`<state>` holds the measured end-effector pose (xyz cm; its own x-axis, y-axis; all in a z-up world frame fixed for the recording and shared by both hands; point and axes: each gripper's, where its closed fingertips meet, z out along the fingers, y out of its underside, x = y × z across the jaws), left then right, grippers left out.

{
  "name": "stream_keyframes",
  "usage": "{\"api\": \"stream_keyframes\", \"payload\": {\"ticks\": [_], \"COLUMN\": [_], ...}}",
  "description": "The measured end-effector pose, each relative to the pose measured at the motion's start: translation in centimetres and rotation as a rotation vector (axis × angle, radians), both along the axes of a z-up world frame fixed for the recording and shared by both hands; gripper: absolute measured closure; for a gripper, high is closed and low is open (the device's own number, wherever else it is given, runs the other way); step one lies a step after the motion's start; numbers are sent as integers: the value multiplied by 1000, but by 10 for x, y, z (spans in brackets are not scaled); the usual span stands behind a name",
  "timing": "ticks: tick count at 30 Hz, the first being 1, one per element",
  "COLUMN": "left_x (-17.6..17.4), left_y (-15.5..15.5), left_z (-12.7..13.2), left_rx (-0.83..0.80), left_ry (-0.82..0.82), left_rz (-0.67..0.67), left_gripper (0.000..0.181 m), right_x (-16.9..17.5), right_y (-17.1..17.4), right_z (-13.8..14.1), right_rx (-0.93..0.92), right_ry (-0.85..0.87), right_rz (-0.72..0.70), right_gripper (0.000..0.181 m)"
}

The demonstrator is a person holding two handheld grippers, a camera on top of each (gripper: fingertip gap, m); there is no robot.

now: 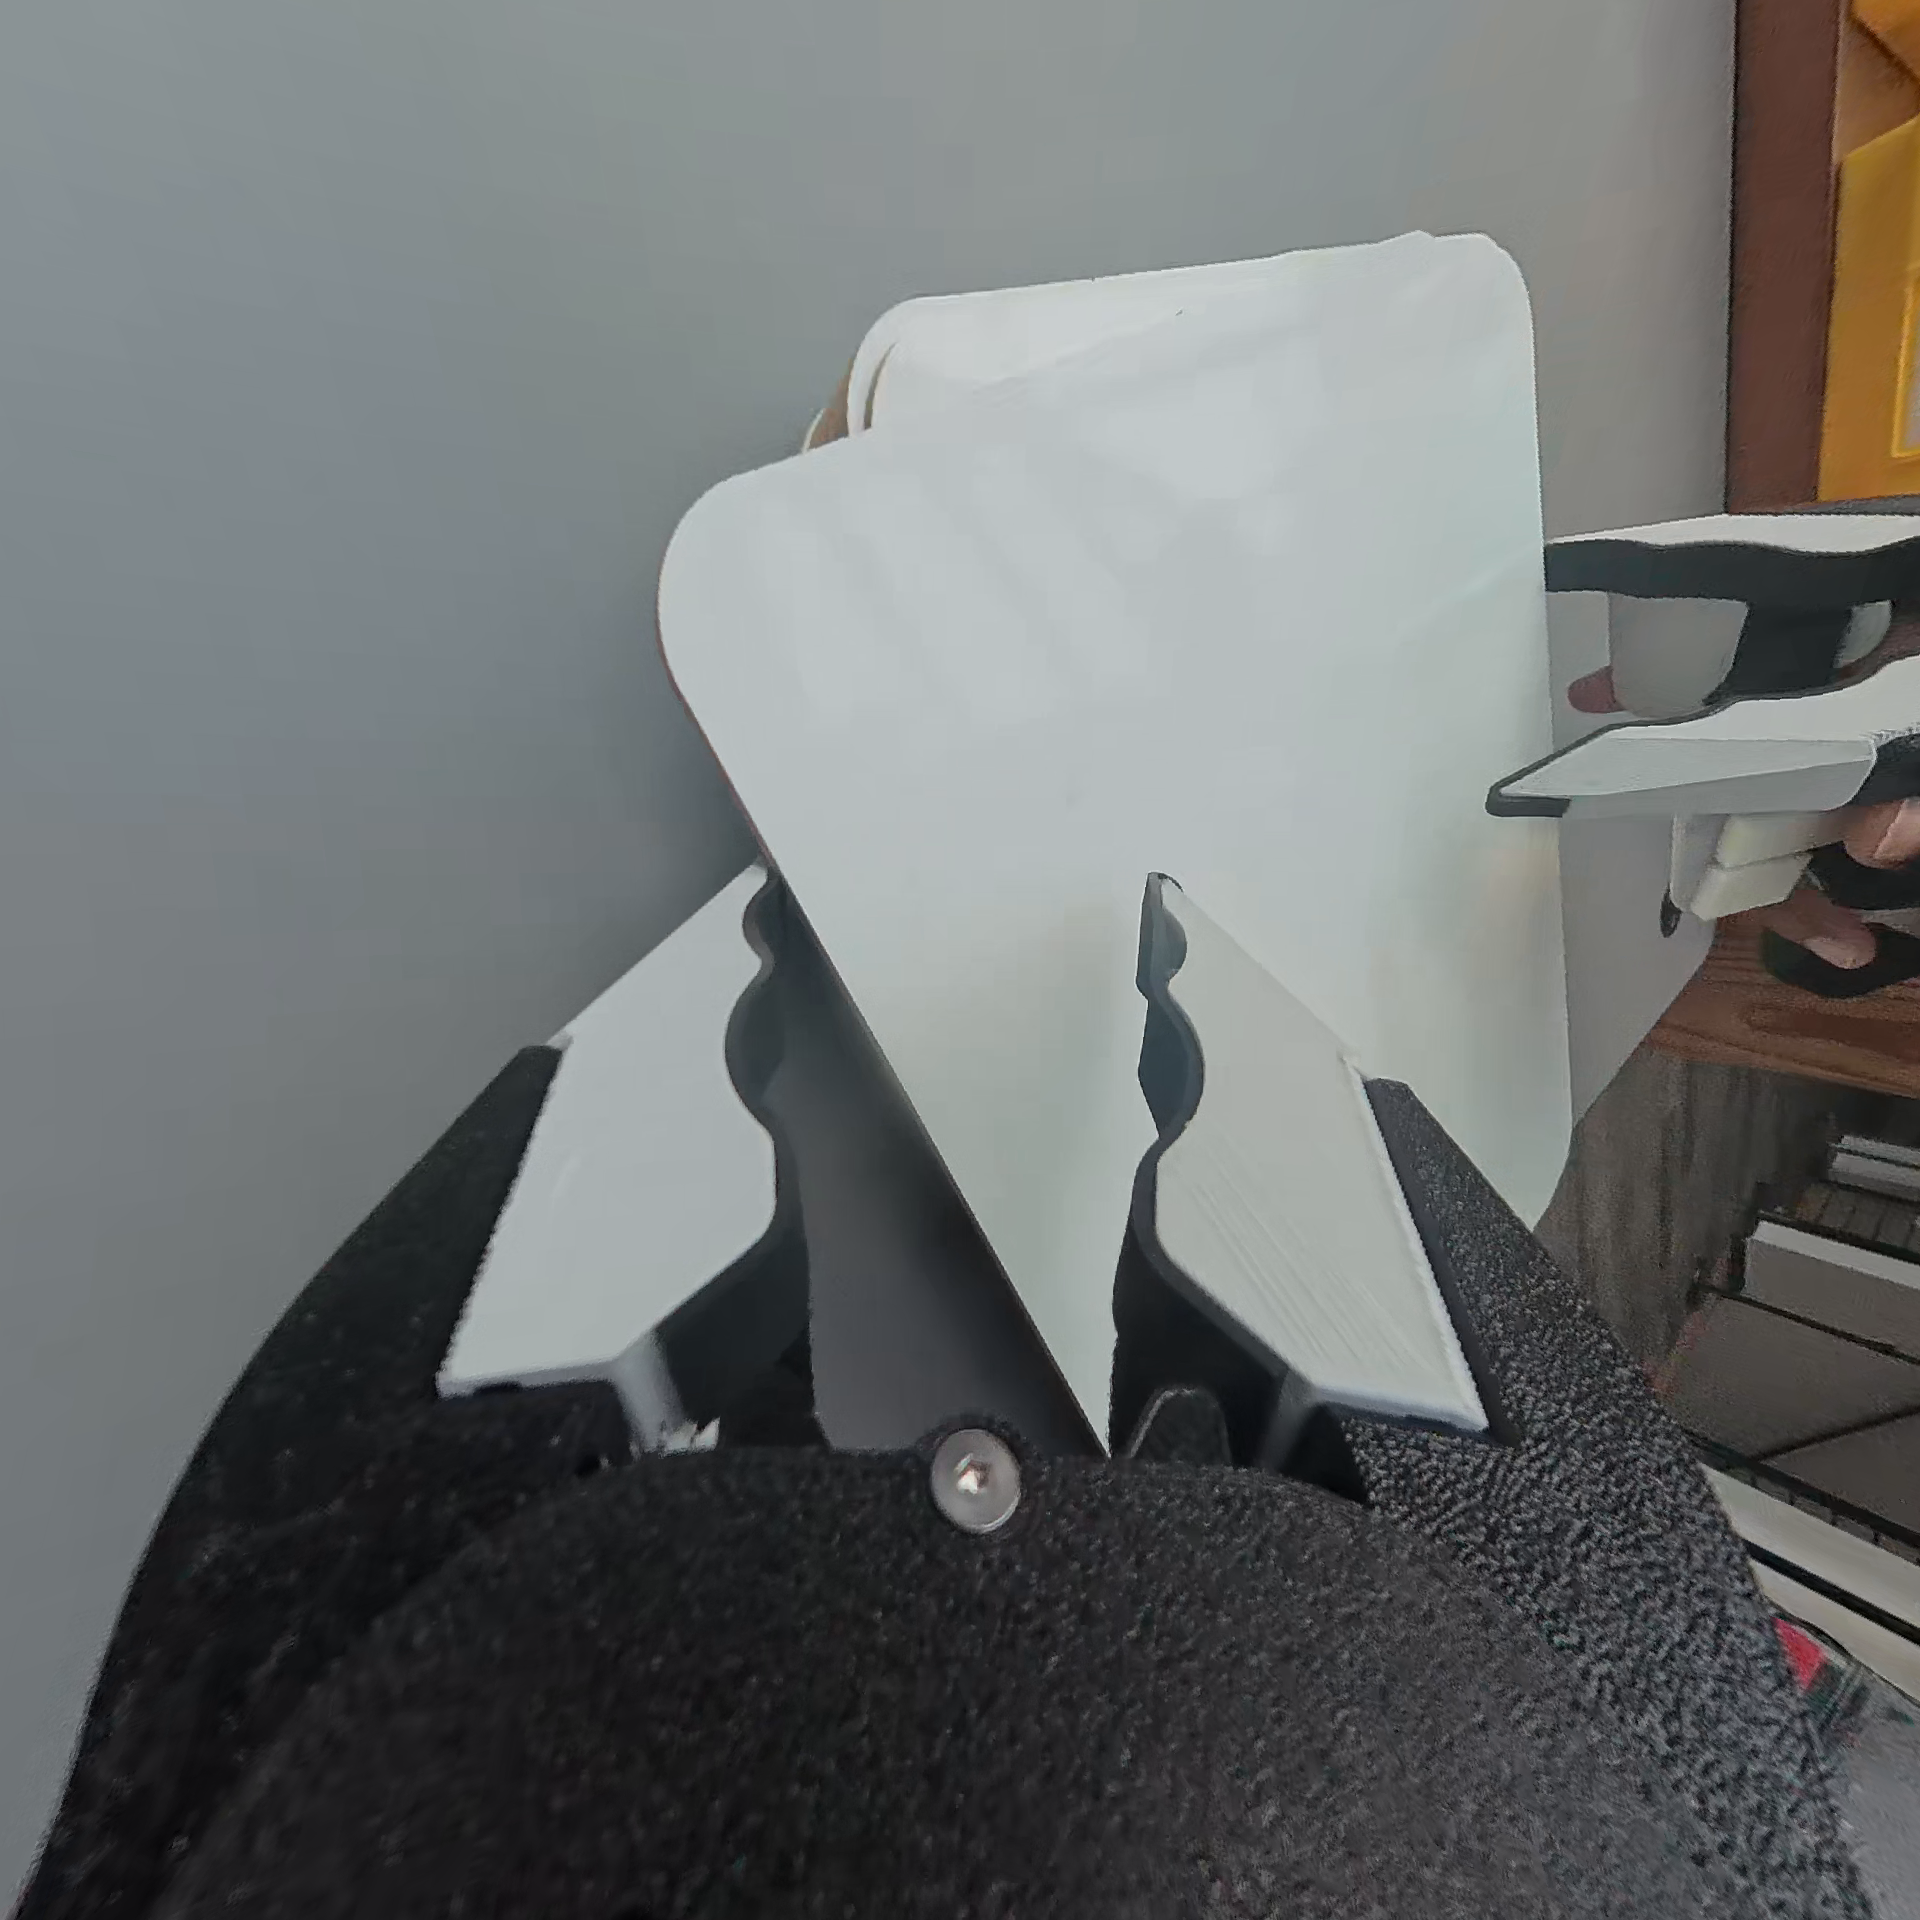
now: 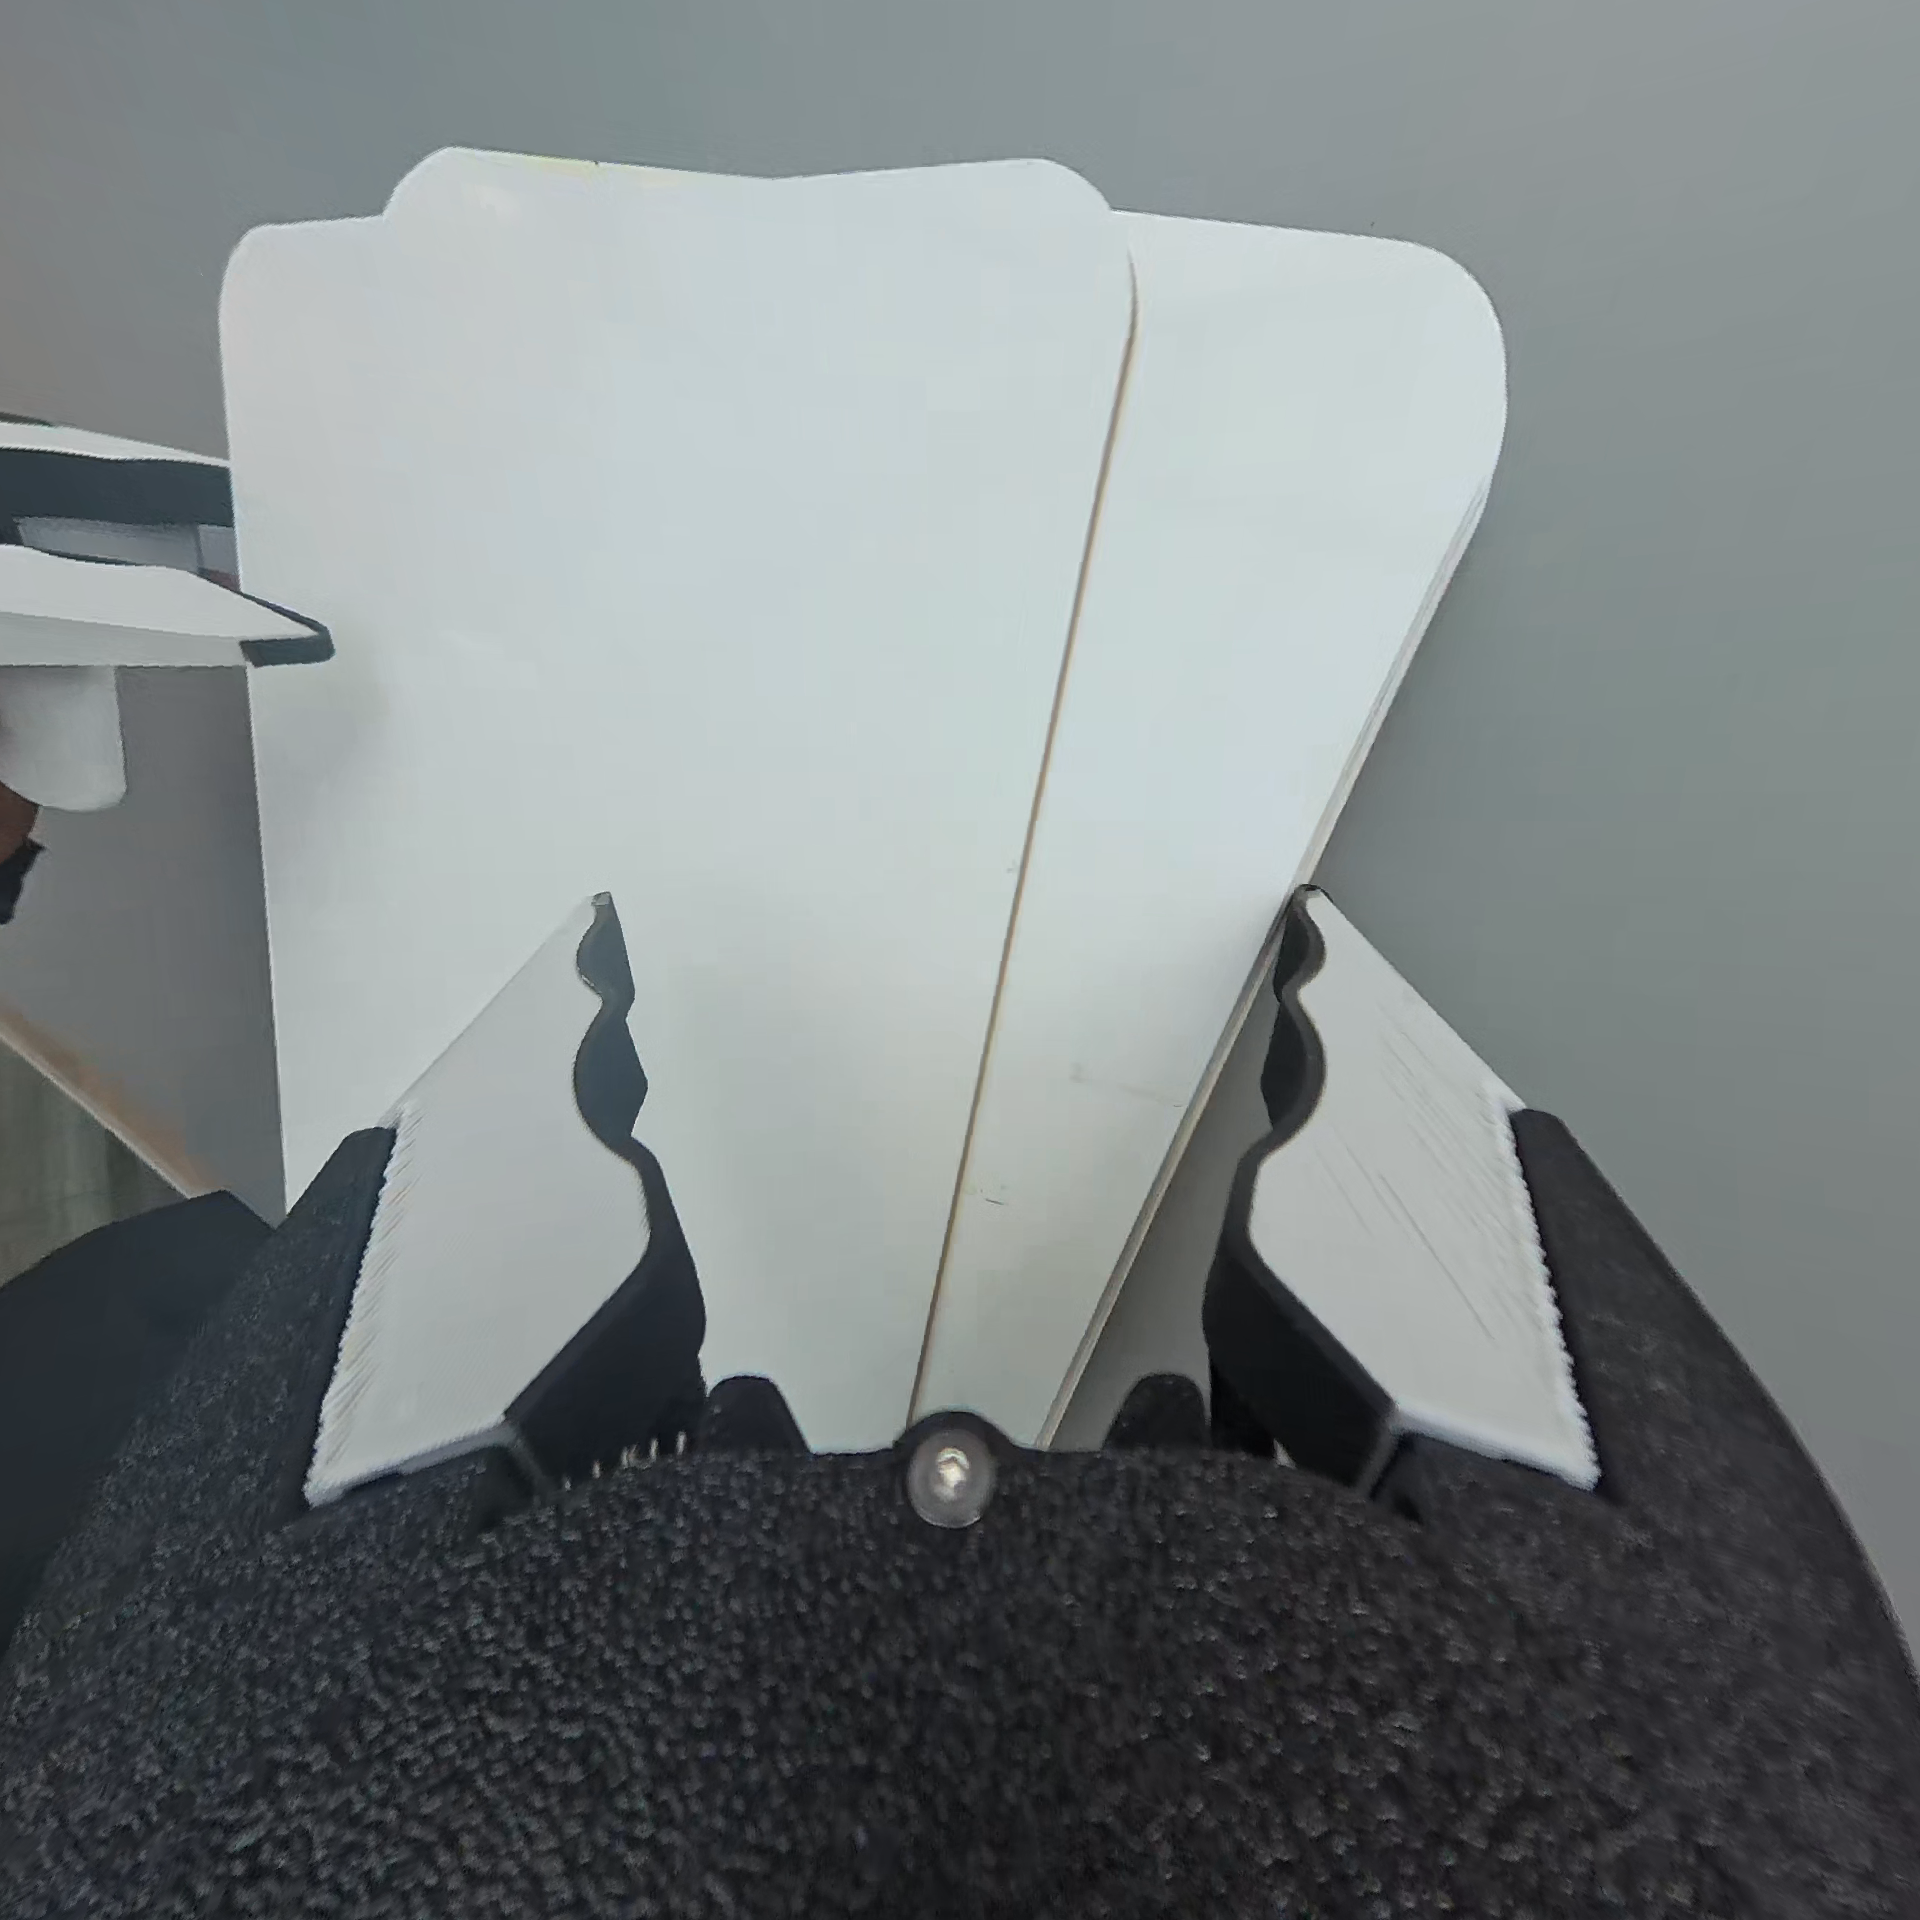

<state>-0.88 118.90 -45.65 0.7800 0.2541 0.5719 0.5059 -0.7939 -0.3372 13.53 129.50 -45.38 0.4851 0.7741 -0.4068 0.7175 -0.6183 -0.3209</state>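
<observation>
Several thin white boards with rounded corners stand on edge against a grey wall (image 1: 364, 416). In the left wrist view a tilted front board (image 1: 1039, 675) runs down between the fingers of my left gripper (image 1: 961, 883), close to the left finger; the jaws stand apart. A taller board (image 1: 1299, 416) stands behind it. In the right wrist view two overlapping boards (image 2: 675, 571) (image 2: 1299, 520) fill the wide gap of my right gripper (image 2: 953, 896), which is open. Each gripper shows at the edge of the other's view: right (image 1: 1683, 769), left (image 2: 156, 613).
A gloved hand (image 1: 1849, 935) holds the right gripper over a wooden ledge (image 1: 1766, 1018). A brown shelf frame (image 1: 1777, 260) with yellow items (image 1: 1881, 312) stands at the far right. Floor and stacked objects show below the ledge (image 1: 1829, 1299).
</observation>
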Motion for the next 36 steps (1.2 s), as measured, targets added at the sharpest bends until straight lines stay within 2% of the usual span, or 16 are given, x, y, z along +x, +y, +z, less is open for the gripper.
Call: {"api": "stream_keyframes", "payload": {"ticks": [4, 8, 11, 14, 16, 19, 22, 24, 27, 32, 36], "left_x": [25, 31, 29, 27, 31, 47, 66, 73, 69, 62, 56], "left_y": [15, 19, 14, -6, -25, -47, -52, -45, -32, -24, -23], "left_z": [1, -1, 4, 14, 18, 20, 18, 18, 12, 8, 16], "left_rx": [-21, -45, -14, 16, 20, 17, 21, 30, -3, -64, -30], "left_ry": [8, 107, 37, -48, -82, -89, -63, -42, 31, 34, 53], "left_rz": [-80, -113, -63, -23, -20, -30, -45, -40, -41, -32, -27], "left_gripper": [116, 107, 114, 118, 119, 120, 118, 117, 116, 120, 121], "right_x": [-1, -4, -2, 21, 47, 91, 126, 140, 143, 132, 131], "right_y": [-3, -1, 4, 5, -9, -54, -103, -129, -150, -146, -148], "right_z": [-2, -2, 1, 13, 17, 15, 12, 10, 5, 4, 7], "right_rx": [18, 22, 39, 67, 38, -42, -99, -112, -116, -100, -83], "right_ry": [-22, -21, 7, 38, 47, 18, -22, -34, -30, -38, -38], "right_rz": [20, -2, -21, -71, -110, -147, -197, -242, -291, -364, -375], "right_gripper": [54, 53, 59, 63, 65, 64, 64, 64, 63, 63, 66]}}
